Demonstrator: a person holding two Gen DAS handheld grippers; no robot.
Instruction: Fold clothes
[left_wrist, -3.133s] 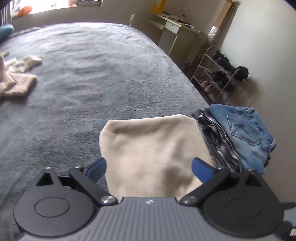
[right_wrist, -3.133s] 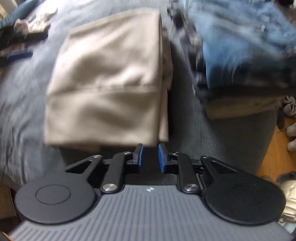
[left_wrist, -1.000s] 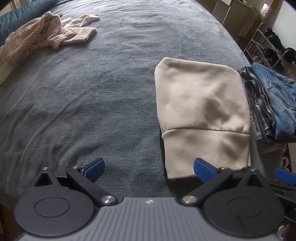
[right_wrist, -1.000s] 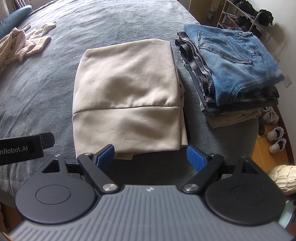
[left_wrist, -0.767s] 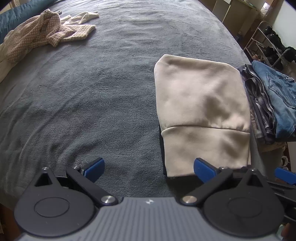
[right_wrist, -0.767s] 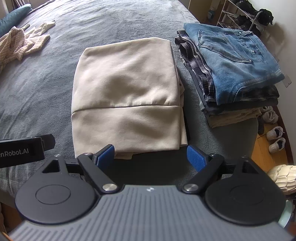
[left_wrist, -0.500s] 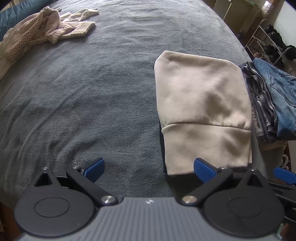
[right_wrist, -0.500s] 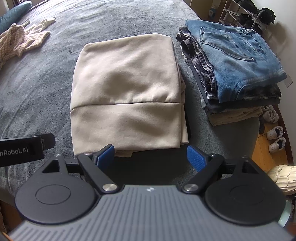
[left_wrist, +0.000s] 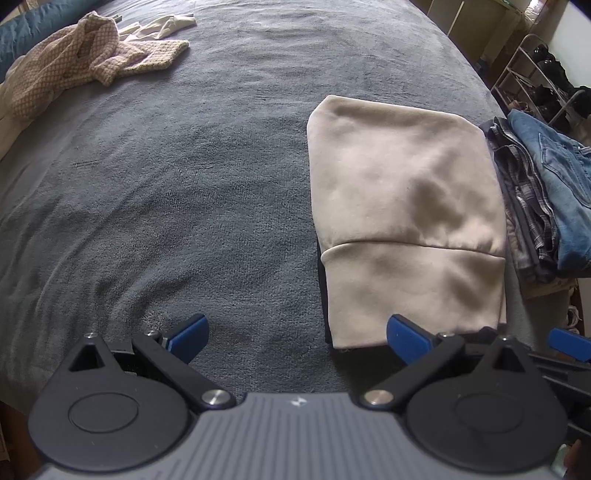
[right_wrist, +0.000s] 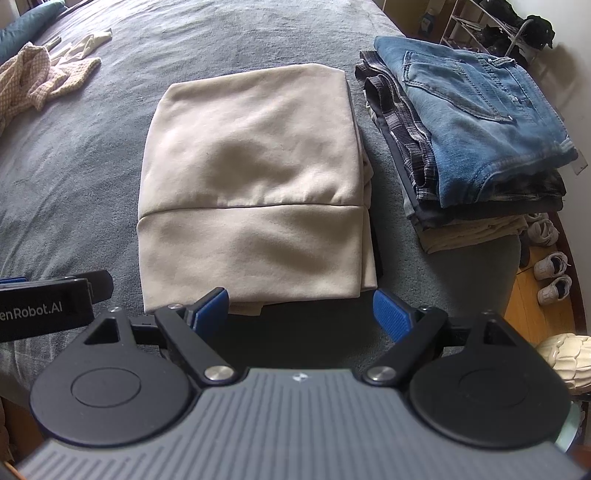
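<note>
A folded beige garment (left_wrist: 402, 221) (right_wrist: 255, 184) lies flat on the grey bedspread (left_wrist: 166, 177), with a seam across its near third. My left gripper (left_wrist: 295, 332) hovers open just short of its near left corner, nothing between the blue pads. My right gripper (right_wrist: 301, 306) stands open over the garment's near edge, also holding nothing. A stack of folded clothes topped by blue jeans (right_wrist: 476, 114) (left_wrist: 554, 177) sits to the right of the beige piece. Part of the left gripper's body shows at the left edge of the right wrist view.
An unfolded checked beige garment (left_wrist: 74, 70) (right_wrist: 33, 81) and a small white cloth (left_wrist: 162, 26) lie at the far left of the bed. The bed's edge runs close on the right, with shoes (right_wrist: 550, 269) on the wooden floor and a shoe rack (left_wrist: 535, 81) beyond.
About three seconds ago the right gripper was shut near the garment's edge; now it stands open. Over the last second both views crept slightly closer to the beige garment.
</note>
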